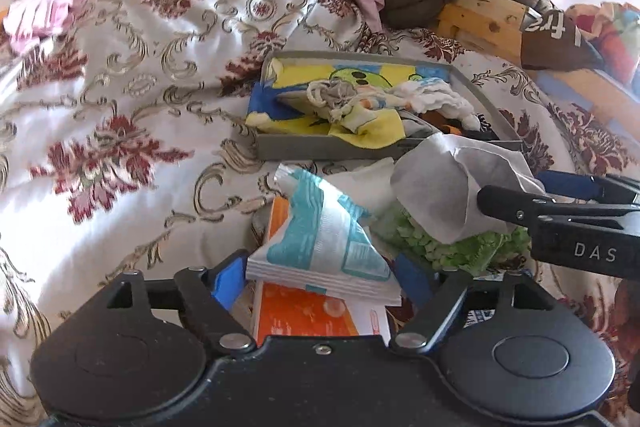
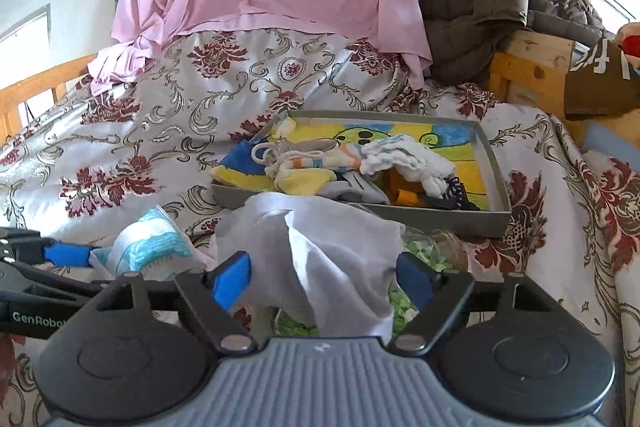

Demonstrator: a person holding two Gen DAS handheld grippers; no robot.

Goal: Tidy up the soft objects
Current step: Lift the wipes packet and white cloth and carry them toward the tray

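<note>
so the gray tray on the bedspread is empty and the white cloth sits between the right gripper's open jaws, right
Not quite: the gray tray isn't empty; the right wrist view shows socks and cloths in it. The white cloth does sit between the right gripper's open jaws.

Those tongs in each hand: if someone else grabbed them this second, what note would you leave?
Left tongs: open around the blue-and-white tissue pack, not pressing it.
Right tongs: open, white cloth lying loose between them over a bag of green bits.
Grey tray on the floral bedspread already holds socks and small cloths.
Left to do: tissue pack and white cloth are outside the tray.
</note>
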